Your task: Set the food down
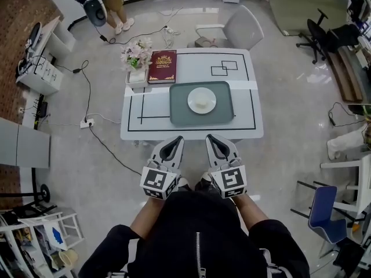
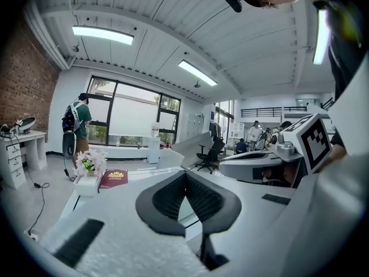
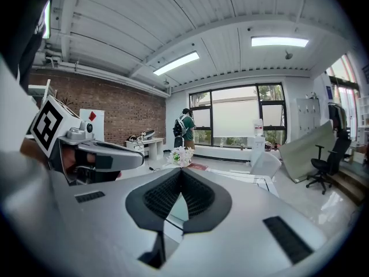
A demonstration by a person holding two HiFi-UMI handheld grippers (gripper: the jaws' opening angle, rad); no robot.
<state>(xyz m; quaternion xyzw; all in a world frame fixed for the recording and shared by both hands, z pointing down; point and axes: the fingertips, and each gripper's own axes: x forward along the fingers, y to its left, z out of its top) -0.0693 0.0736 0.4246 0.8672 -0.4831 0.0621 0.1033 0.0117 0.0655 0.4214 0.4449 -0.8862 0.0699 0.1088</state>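
Observation:
A white plate (image 1: 202, 100) with a pale piece of food on it sits on a grey-green tray (image 1: 179, 113) in the middle of the white table (image 1: 248, 129). Both grippers hover side by side in front of the table's near edge, close to the person's body and pointing toward the tray. My left gripper (image 1: 177, 139) (image 2: 185, 173) is shut with nothing between its jaws. My right gripper (image 1: 211, 138) (image 3: 180, 172) is likewise shut and empty. Neither touches the table or the plate.
A red book (image 1: 163, 66) (image 2: 114, 178) and a white pot of flowers (image 1: 137, 57) (image 2: 89, 165) stand at the table's far left. A grey chair (image 1: 240, 30) is behind the table. A person (image 1: 113, 4) stands at the far wall. Cables run across the floor to the left.

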